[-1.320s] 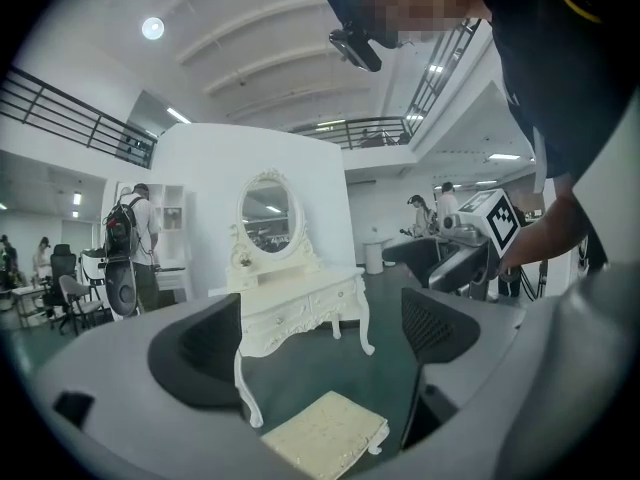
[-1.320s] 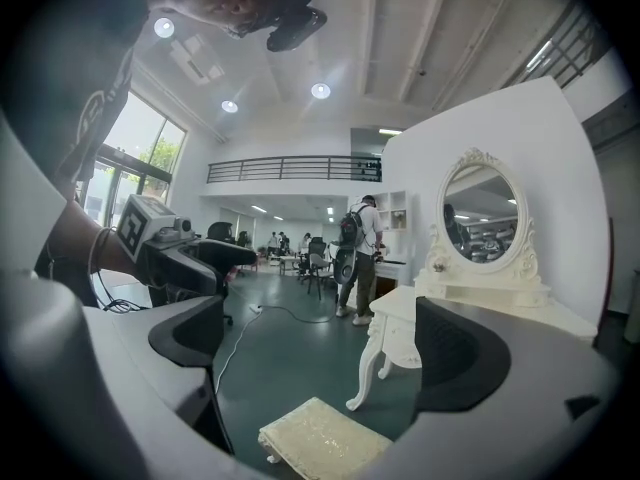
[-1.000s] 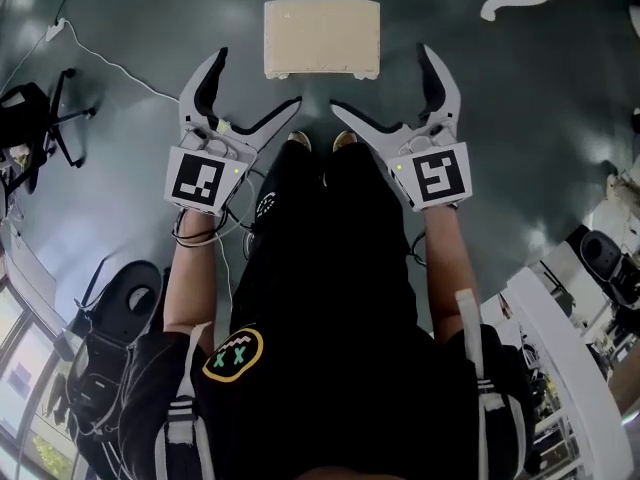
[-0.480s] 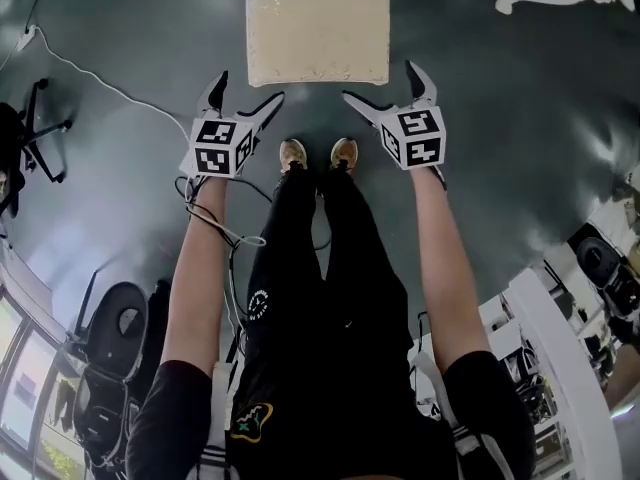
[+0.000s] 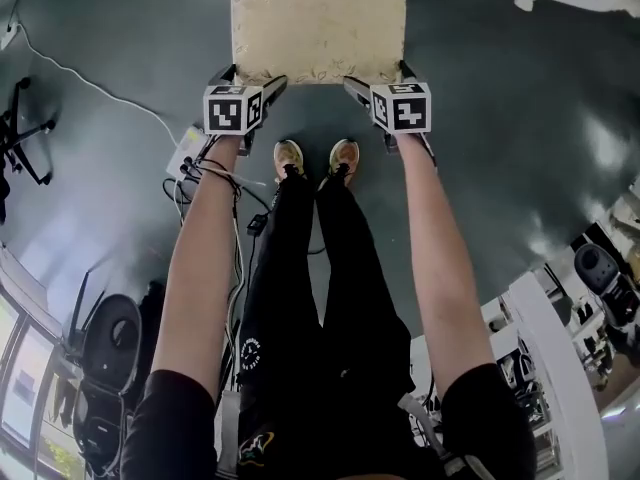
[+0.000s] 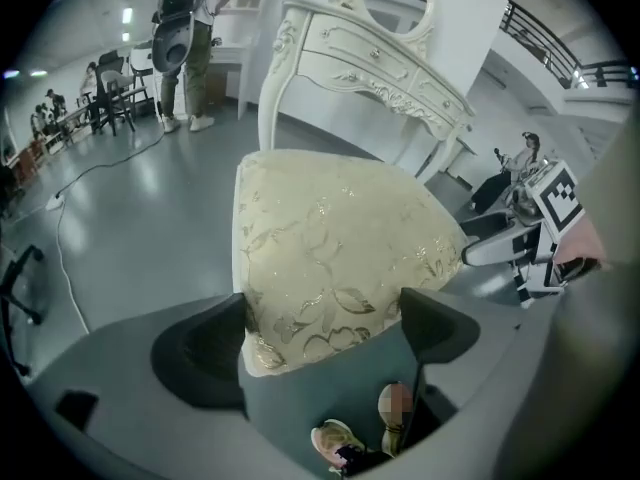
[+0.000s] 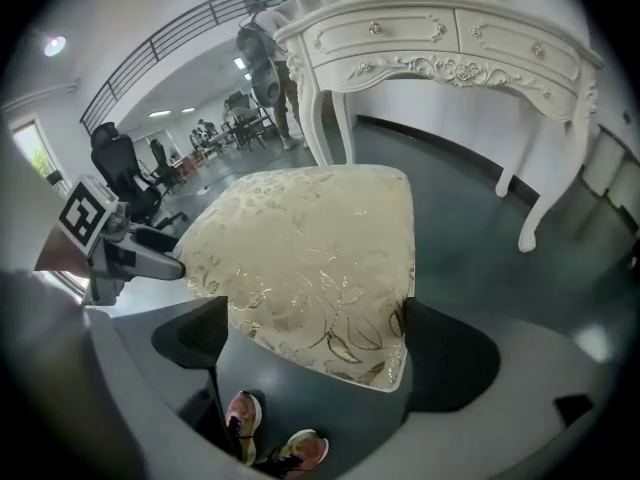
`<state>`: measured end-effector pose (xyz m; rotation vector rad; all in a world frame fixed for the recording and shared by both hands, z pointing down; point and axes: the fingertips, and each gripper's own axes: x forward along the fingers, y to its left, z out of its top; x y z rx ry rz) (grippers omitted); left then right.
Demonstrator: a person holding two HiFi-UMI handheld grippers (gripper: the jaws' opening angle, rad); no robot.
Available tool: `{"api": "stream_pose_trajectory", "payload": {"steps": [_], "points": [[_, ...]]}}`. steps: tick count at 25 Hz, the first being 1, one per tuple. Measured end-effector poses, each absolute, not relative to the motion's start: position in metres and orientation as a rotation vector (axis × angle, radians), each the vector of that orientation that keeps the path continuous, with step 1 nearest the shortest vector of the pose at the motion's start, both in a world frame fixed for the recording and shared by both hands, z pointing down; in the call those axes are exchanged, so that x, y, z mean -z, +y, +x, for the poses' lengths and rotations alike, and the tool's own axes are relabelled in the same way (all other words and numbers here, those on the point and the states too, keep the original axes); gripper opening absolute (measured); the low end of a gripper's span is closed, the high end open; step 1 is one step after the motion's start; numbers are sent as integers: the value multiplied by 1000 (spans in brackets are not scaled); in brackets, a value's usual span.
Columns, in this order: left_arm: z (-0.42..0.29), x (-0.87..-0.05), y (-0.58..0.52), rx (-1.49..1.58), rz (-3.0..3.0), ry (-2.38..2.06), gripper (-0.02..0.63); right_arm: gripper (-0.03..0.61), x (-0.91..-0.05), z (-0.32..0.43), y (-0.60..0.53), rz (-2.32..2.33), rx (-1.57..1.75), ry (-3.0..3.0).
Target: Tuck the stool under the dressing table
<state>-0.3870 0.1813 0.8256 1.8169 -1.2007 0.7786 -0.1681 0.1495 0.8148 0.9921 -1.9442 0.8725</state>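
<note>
The left tool (image 5: 252, 78) is spread wide. In its own view (image 6: 320, 338) the near left corner of the stool (image 6: 330, 238) sits between the jaws, which have not clamped on it. The stool (image 5: 318, 23) stands on the floor (image 5: 120, 28) straight ahead of the person, its gold-patterned seat facing up. It is out in the open, not under anything. The right tool (image 5: 378, 78) mirrors the left at the seat's near right corner. Its jaws are wide too, with the corner between them in its view (image 7: 315, 343).

The dressing table (image 7: 450, 38) stands beyond the stool and off to the right, well apart from it. This looks like the taking-hold step, with both tools lined up on the seat and the tucking not yet begun. The next move probably calls for closing on both corners evenly, or bracing against them. The stool should then go forward and rightward, squared to the gap between the table's legs so that it does not clip one.
</note>
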Motion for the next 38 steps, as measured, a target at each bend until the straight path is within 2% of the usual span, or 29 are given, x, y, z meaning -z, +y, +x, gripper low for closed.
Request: {"api": "stream_pose_trajectory", "payload": {"steps": [3,6,16,29,38], "points": [[-384,-830,181,-788,1817,-1201,492,528,-818,-163,145,1052,-852,-1896],[-385,-831,181,-786,1813,-1195,492,551,-824,-161,143,1054,-902,-1869],[-378,-838,179,-839,1796,-1196,491,543,-834,-158,142,1034,-946,-1884],[-291,-837,168,-843,1813,-1186,492,541,-832,-71,131,1047,-938,-1868],[-286,-837,167,-868,1816,-1177,492,541,-832,-66,131,1046,-943,-1866]]}}
